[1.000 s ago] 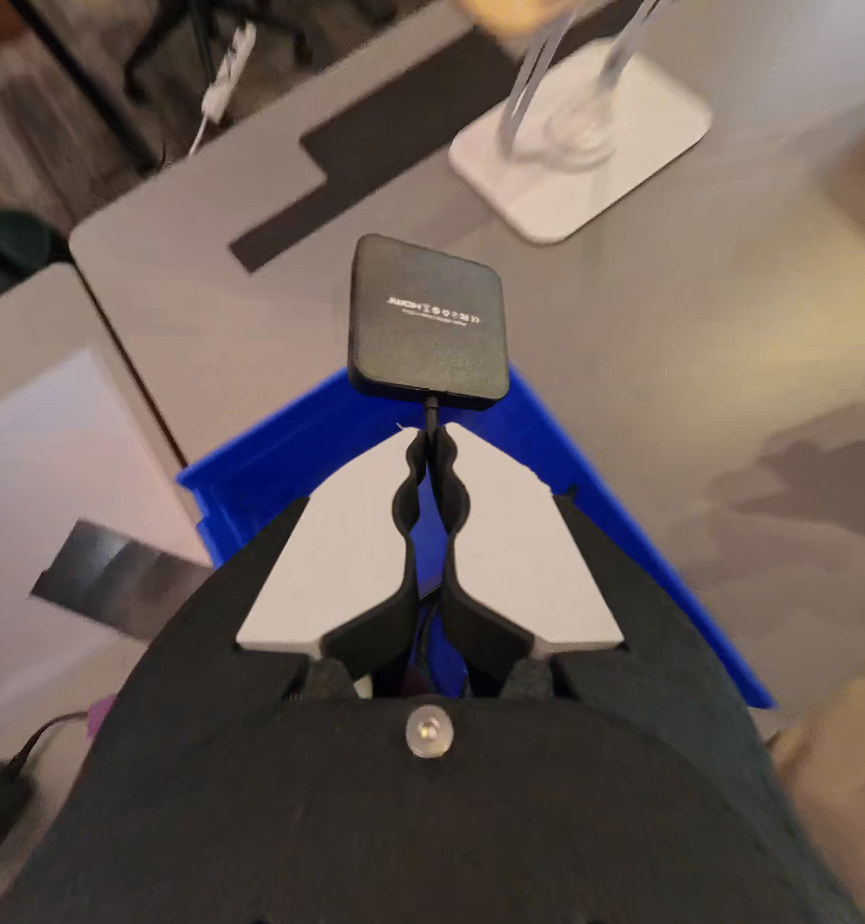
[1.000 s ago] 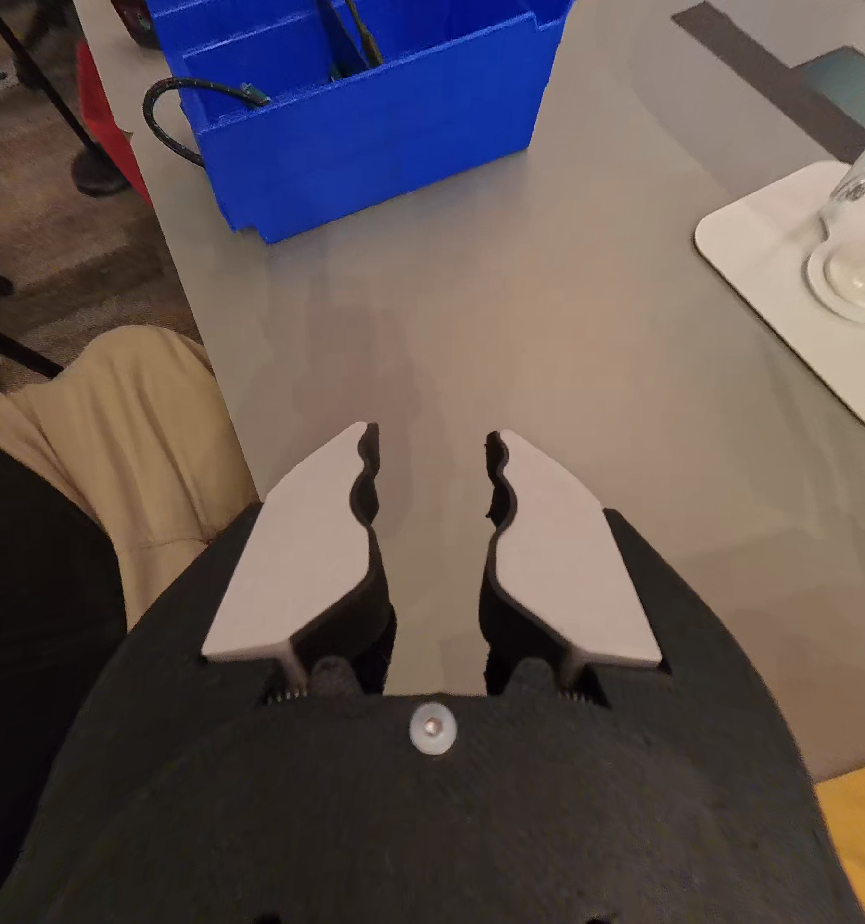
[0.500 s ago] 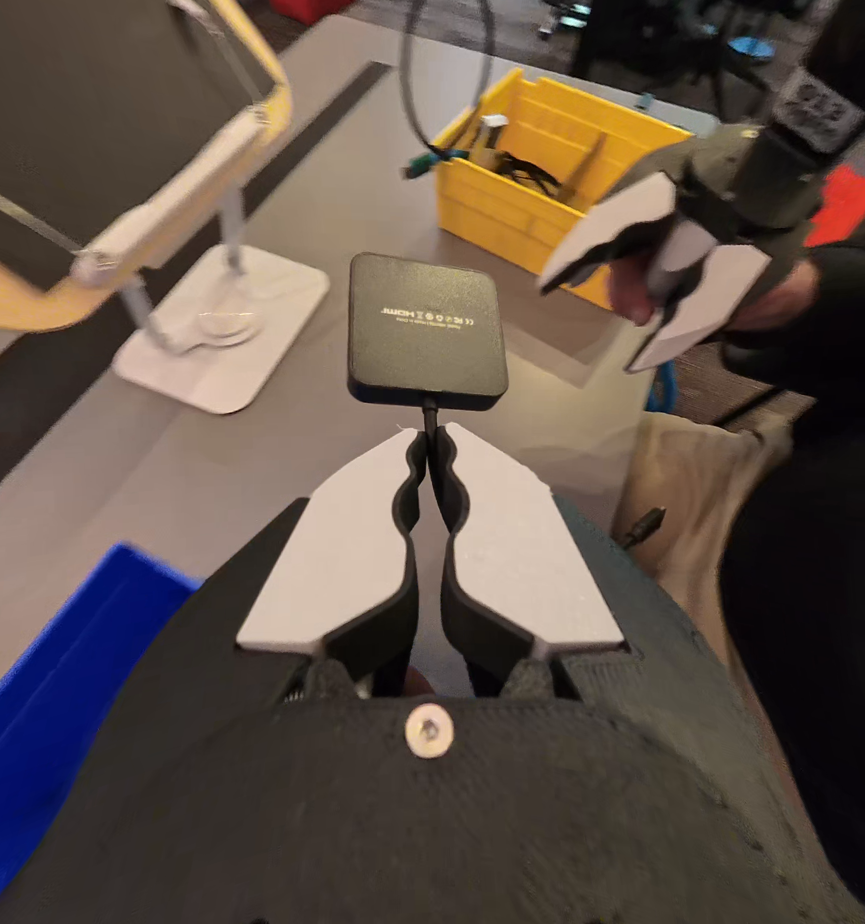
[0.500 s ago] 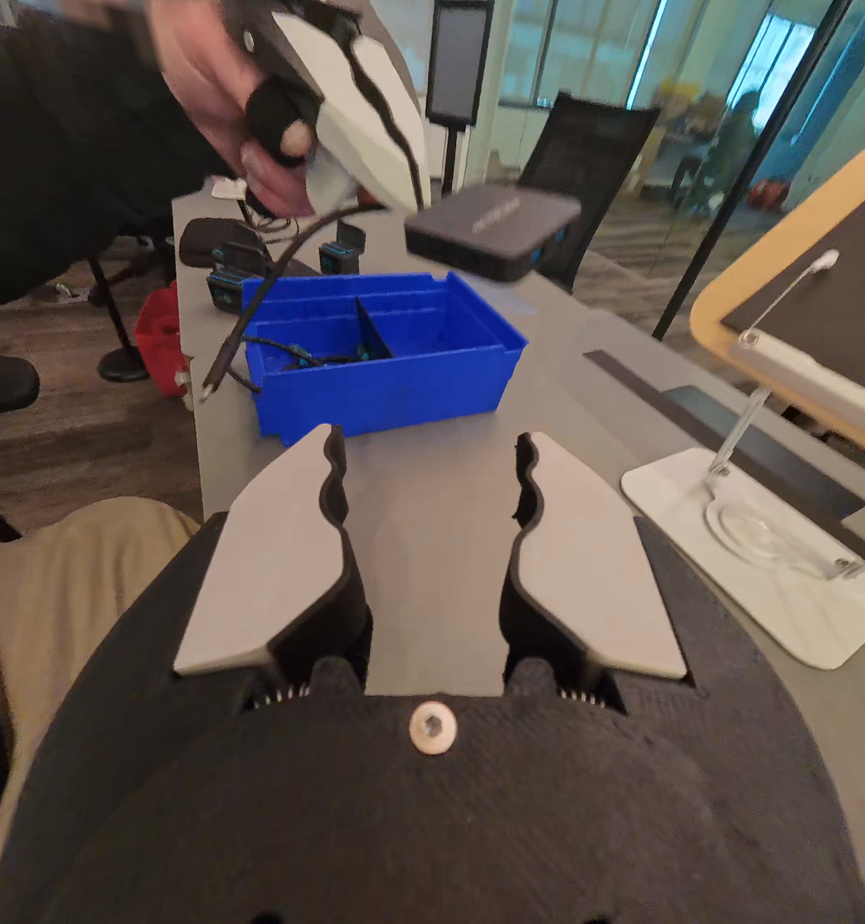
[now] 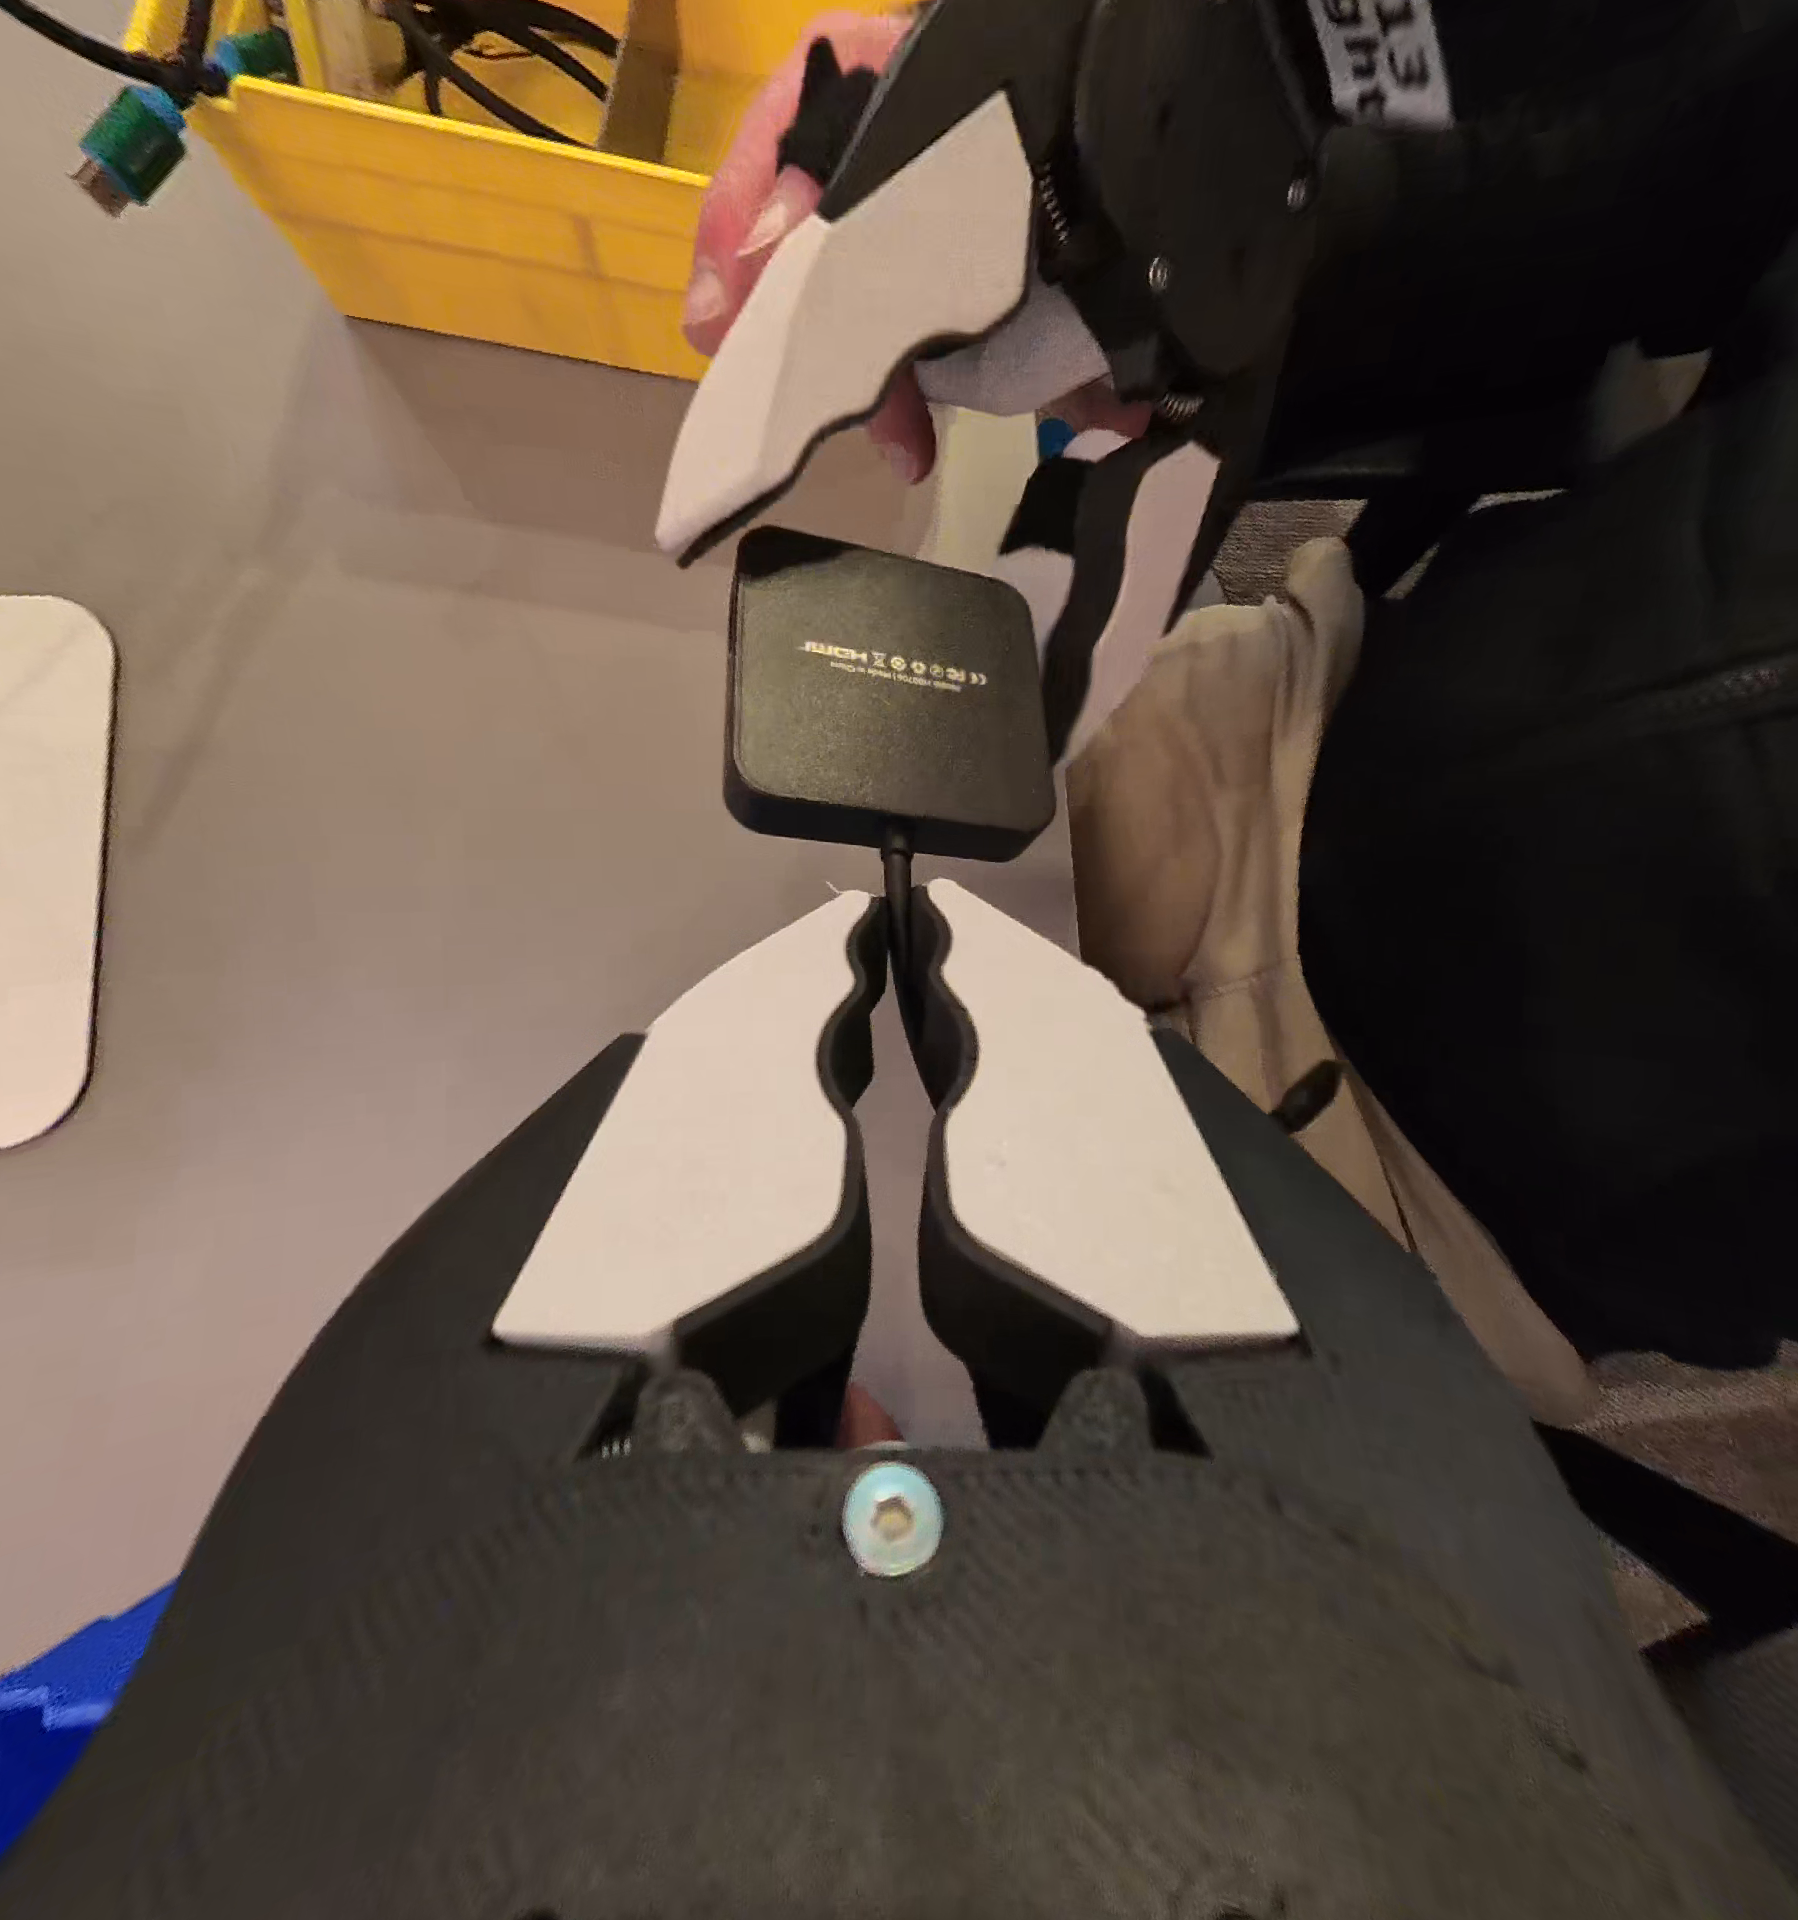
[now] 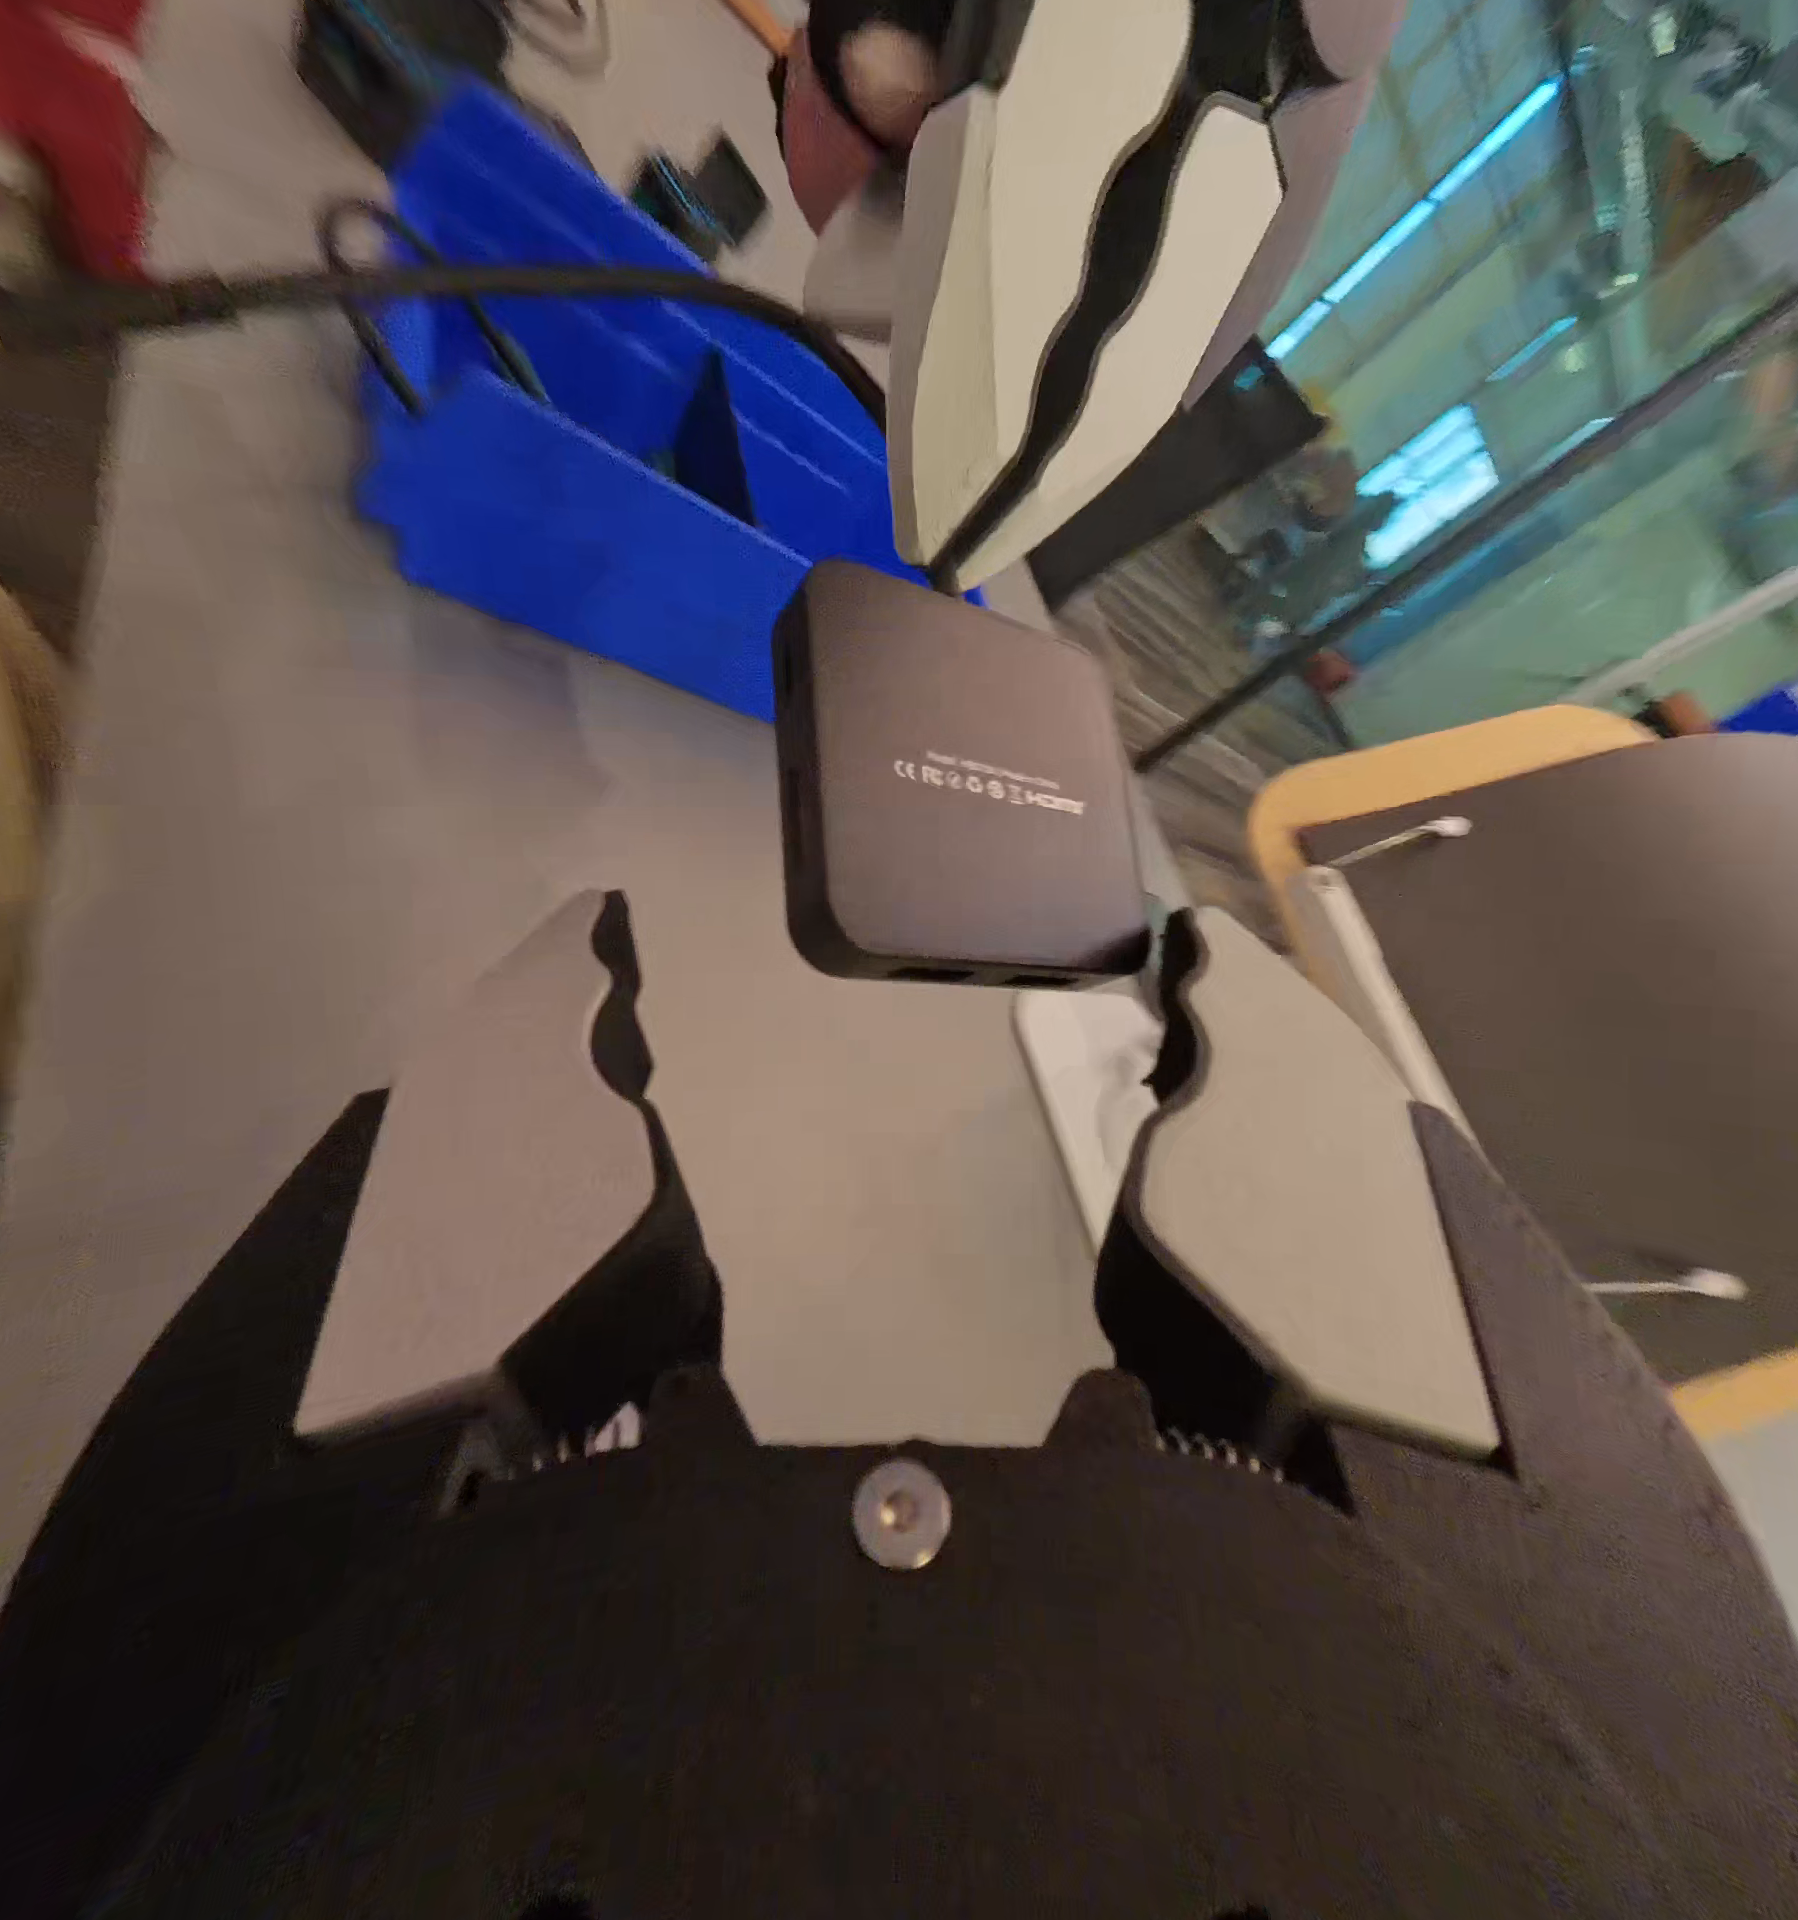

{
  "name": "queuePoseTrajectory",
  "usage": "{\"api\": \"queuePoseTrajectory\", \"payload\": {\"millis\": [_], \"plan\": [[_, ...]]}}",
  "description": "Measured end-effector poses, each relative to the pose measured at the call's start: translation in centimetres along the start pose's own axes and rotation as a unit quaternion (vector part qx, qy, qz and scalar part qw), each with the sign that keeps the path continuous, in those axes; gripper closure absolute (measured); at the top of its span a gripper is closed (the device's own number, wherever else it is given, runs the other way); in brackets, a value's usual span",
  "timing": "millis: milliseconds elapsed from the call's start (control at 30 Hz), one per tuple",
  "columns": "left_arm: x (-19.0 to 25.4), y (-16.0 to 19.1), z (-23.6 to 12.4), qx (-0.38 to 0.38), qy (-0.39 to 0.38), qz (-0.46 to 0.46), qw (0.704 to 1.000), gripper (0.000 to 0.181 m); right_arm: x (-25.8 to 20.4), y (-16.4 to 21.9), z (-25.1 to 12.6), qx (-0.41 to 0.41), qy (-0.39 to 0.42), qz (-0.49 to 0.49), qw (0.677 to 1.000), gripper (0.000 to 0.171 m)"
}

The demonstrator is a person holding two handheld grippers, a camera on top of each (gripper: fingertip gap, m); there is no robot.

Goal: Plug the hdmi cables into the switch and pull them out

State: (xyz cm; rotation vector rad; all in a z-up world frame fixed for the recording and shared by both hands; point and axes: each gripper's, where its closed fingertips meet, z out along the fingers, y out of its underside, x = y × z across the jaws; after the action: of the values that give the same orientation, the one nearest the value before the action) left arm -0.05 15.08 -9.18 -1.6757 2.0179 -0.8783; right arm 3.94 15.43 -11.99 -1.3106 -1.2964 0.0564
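Our left gripper (image 5: 900,899) has its white, wavy-edged fingers (image 5: 729,1122) pinched nearly together on the thin black cable (image 5: 900,883) that comes out of the flat, square, matte black HDMI switch (image 5: 884,696). The switch hangs in the air just beyond the fingertips, its broad face toward the camera and the cable leaving its near edge straight into the grip.

Our right gripper (image 6: 890,920) stands wide apart and holds nothing. In its own view the black switch (image 6: 952,800) floats just ahead of the gap, set toward the right-hand finger (image 6: 1300,1195); its near corner sits right at that fingertip, though the blur will not let us say whether they touch. Two slots show on the switch's near edge, facing into the gap. Beyond the switch, the closed left gripper (image 6: 952,561) points down onto its far edge.

In the left wrist view, one white finger (image 5: 822,343) of the right gripper comes in from beyond the switch, its tip just past the far-left corner.

Beneath both lies the grey table (image 5: 355,727). A yellow plastic bin (image 5: 459,208) of dark cables sits far beyond the left fingers, with a green-ended plug (image 5: 131,145) hanging off to its left. A blue divided plastic bin (image 6: 583,499) lies beyond the right gripper's left-hand finger.
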Motion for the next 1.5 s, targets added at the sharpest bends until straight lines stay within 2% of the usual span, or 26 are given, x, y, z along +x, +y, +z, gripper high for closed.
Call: {"api": "queuePoseTrajectory", "payload": {"millis": [67,100,200,233,333,367,467,567,633,733,767,833,933,1067,1233,1300,1333,1400,1467,1500], "plan": [[0.5,-0.2,0.2,0.007,0.034,0.011,0.999,0.178,0.1,0.3,0.2,-0.032,0.029,-0.067,0.997,0.09],[0.8,-0.3,0.4,0.008,0.052,0.01,0.999,0.178,0.2,0.3,0.3,-0.043,0.047,-0.1,0.993,0.102],[1.3,0.1,1.6,-0.005,0.077,0.009,0.997,0.178,0.7,0.8,0.1,-0.079,0.091,-0.153,0.981,0.156],[1.3,0.2,1.9,-0.005,0.083,0.006,0.996,0.178,0.8,1.0,0.0,-0.084,0.089,-0.152,0.981,0.158],[0.2,0.0,2.4,0.015,0.048,0.005,0.999,0.172,0.8,1.8,-0.1,-0.085,0.06,-0.09,0.991,0.158],[-0.7,-0.2,2.4,0.021,0.015,0.01,1.0,0.161,0.9,2.1,-0.2,-0.087,0.057,-0.075,0.992,0.158],[-2.8,-0.9,1.7,0.034,-0.093,0.045,0.994,0.153,1.0,2.9,-0.1,-0.104,0.049,-0.04,0.993,0.157],[-2.6,-2.1,1.2,0.051,-0.17,0.114,0.977,0.145,0.9,3.5,0.1,-0.114,0.04,-0.013,0.993,0.157],[-1.7,-2.5,1.5,0.029,-0.218,0.194,0.956,0.14,0.8,4.2,0.2,-0.134,0.036,-0.008,0.99,0.158],[-1.4,-1.6,1.9,-0.081,-0.288,0.283,0.911,0.134,0.4,4.8,0.6,-0.157,0.036,-0.022,0.987,0.157],[-1.4,-1.4,2.2,-0.105,-0.296,0.298,0.902,0.133,0.2,4.5,0.7,-0.156,0.032,-0.026,0.987,0.157],[-0.7,-1.3,3.8,-0.115,-0.282,0.312,0.9,0.146,-0.1,3.8,0.9,-0.154,0.032,-0.034,0.987,0.157],[-1.6,-0.4,5.2,-0.161,-0.318,0.359,0.863,0.167,-0.2,3.3,0.9,-0.159,0.042,-0.042,0.985,0.158],[-1.6,-1.0,5.2,-0.118,-0.335,0.366,0.86,0.167,0.1,2.7,0.3,-0.119,0.046,-0.042,0.991,0.157],[-0.3,-1.7,4.9,-0.061,-0.297,0.387,0.871,0.167,-0.8,0.9,0.4,-0.067,0.017,-0.046,0.997,0.136],[0.4,-2.0,5.0,-0.039,-0.276,0.396,0.875,0.167,-1.3,0.6,0.5,-0.062,0.013,-0.062,0.996,0.142],[0.7,-2.0,5.1,-0.032,-0.263,0.397,0.879,0.167,-1.1,0.4,0.3,-0.062,0.023,-0.067,0.996,0.158],[0.7,-2.0,5.3,-0.021,-0.25,0.386,0.888,0.167,-0.9,0.7,0.2,-0.076,0.019,-0.052,0.996,0.158],[-0.3,-1.4,5.1,-0.053,-0.267,0.386,0.882,0.164,-0.8,1.5,0.4,-0.1,0.019,-0.046,0.994,0.158],[-1.1,-1.1,4.7,-0.08,-0.287,0.39,0.871,0.151,-0.8,2.0,0.5,-0.116,0.019,-0.049,0.992,0.158]]}}
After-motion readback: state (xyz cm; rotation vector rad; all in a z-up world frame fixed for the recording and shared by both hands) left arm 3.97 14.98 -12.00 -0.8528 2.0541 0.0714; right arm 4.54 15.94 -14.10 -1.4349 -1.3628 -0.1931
